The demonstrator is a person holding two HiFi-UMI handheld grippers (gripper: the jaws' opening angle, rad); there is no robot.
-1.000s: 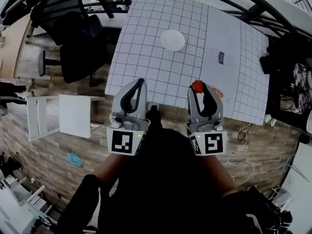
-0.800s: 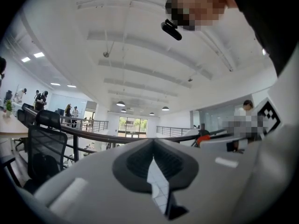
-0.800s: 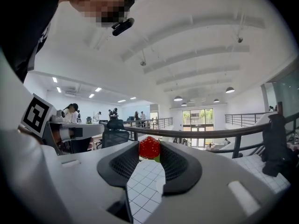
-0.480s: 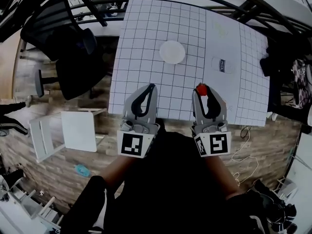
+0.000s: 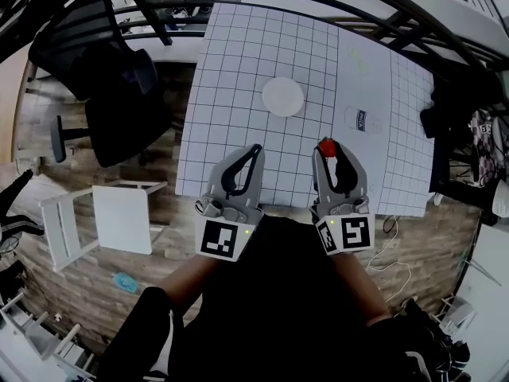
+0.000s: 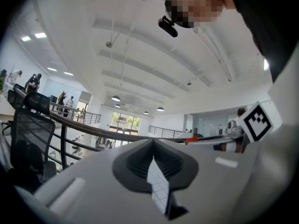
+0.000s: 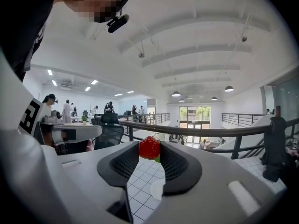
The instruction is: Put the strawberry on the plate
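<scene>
A white round plate (image 5: 283,97) lies on the gridded white table (image 5: 231,78), out past both grippers. My right gripper (image 5: 327,151) is shut on a red strawberry (image 5: 326,146) and holds it in the air over the table's near part, right of and nearer than the plate. In the right gripper view the strawberry (image 7: 149,147) sits pinched at the tips of the gripper (image 7: 149,151), and the plate (image 7: 158,189) shows below between the fingers. My left gripper (image 5: 255,150) hangs beside it, shut and empty; in its own view the tips of the gripper (image 6: 153,157) meet.
A black office chair (image 5: 103,62) stands left of the table and a white stool (image 5: 119,213) on the wooden floor near left. A small printed label (image 5: 359,119) lies on the table right of the plate. Dark railings cross the far side.
Both grippers have come a little further in over the table's near edge, towards the plate. The strawberry stays pinched in the right gripper.
</scene>
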